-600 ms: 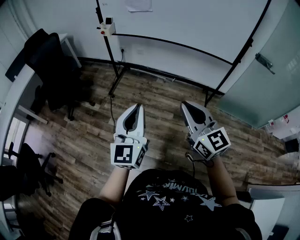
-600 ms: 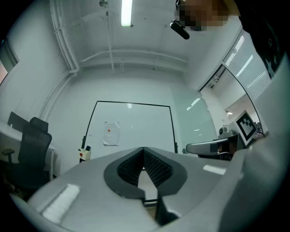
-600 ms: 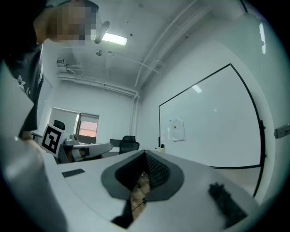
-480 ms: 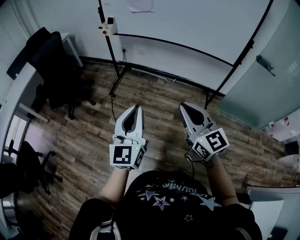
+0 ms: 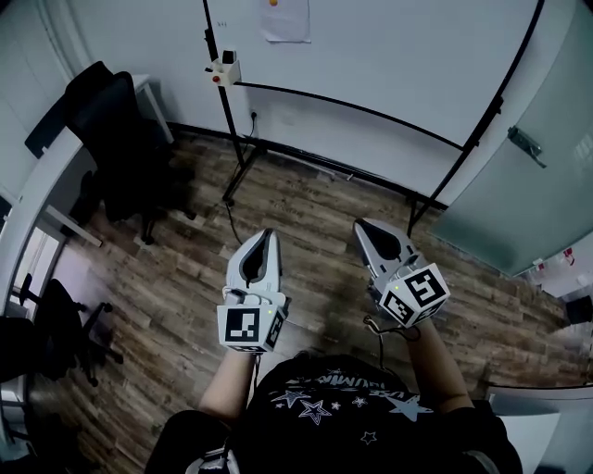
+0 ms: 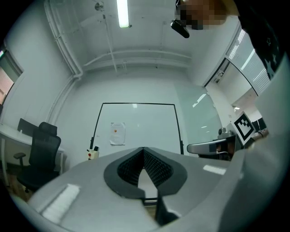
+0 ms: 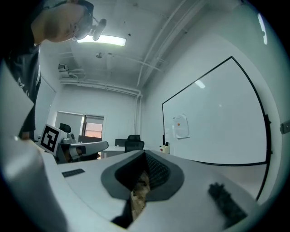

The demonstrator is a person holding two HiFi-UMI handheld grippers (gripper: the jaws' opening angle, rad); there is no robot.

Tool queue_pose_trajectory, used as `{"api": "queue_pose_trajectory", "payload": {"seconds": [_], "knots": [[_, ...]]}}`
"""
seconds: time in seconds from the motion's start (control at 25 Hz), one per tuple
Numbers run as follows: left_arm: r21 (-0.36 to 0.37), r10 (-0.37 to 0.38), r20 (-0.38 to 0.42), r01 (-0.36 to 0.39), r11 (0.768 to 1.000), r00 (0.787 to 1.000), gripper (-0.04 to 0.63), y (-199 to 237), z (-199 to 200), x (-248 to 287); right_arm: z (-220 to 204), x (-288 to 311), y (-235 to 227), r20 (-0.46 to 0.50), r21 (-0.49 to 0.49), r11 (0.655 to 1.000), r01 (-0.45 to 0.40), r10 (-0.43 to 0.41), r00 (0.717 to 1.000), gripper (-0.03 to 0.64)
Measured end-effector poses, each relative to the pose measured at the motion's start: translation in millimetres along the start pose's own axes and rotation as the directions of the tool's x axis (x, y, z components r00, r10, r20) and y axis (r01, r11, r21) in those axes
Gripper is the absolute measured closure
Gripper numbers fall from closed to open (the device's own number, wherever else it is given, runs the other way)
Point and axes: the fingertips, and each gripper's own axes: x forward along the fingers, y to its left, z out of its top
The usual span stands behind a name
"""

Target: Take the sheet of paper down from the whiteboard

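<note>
Left tongs [image 5: 268,235] and right tongs [image 5: 364,227], both closed, empty, lower centre over open floor [image 5: 315,196]; paper [image 5: 285,20] top-centre on whiteboard [image 5: 398,56], well apart.

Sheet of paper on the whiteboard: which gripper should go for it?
Probably left: the sheet of paper hangs nearly straight ahead of the left gripper; the right gripper sits further aside.

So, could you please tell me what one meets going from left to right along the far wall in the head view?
Black office chair, small white box with a red dot, sheet of paper, metal door handle.
</note>
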Motion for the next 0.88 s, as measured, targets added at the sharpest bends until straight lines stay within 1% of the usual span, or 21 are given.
{"api": "queue_pose_trajectory", "payload": {"seconds": [0.08,0.2,0.32,0.4,0.44,0.52,0.6,0.76,0.88], "knots": [[-0.005,0.014,-0.007,-0.014,1.0,1.0,0.588,1,-1,-4,-3,0,1,-0.007,0.0,1.0,-0.014,0.014,1.0,0.601],[-0.021,0.031,-0.019,-0.032,0.999,0.999,0.586,5,-2,-14,-6,-1,11,-0.008,0.015,0.998,-0.063,0.063,0.998,0.601],[-0.036,0.083,-0.032,-0.084,0.996,0.996,0.586,26,-1,-26,-9,6,16,-0.008,0.022,0.996,-0.081,0.082,0.997,0.601],[-0.046,0.135,-0.046,-0.137,0.99,0.99,0.586,48,0,-37,-14,12,15,-0.012,0.024,0.998,-0.061,0.061,0.998,0.601],[-0.038,0.153,-0.052,-0.155,0.987,0.987,0.586,60,0,-43,-16,14,15,-0.011,0.029,0.999,-0.046,0.046,0.999,0.6],[-0.006,0.169,-0.046,-0.169,0.986,0.985,0.586,82,-1,-53,-19,18,15,-0.006,0.047,0.999,-0.014,0.014,1.0,0.601],[0.0,0.182,-0.038,-0.182,0.983,0.983,0.586,104,-4,-62,-25,21,16,-0.006,0.068,0.998,0.016,-0.015,1.0,0.601],[-0.016,0.174,-0.039,-0.175,0.984,0.984,0.587,134,-12,-69,-35,29,24,-0.026,0.084,0.995,0.059,-0.057,0.998,0.6],[-0.019,0.147,-0.052,-0.149,0.989,0.988,0.586,139,-15,-67,-30,33,28,-0.034,0.059,0.996,0.065,-0.063,0.997,0.6]]}}
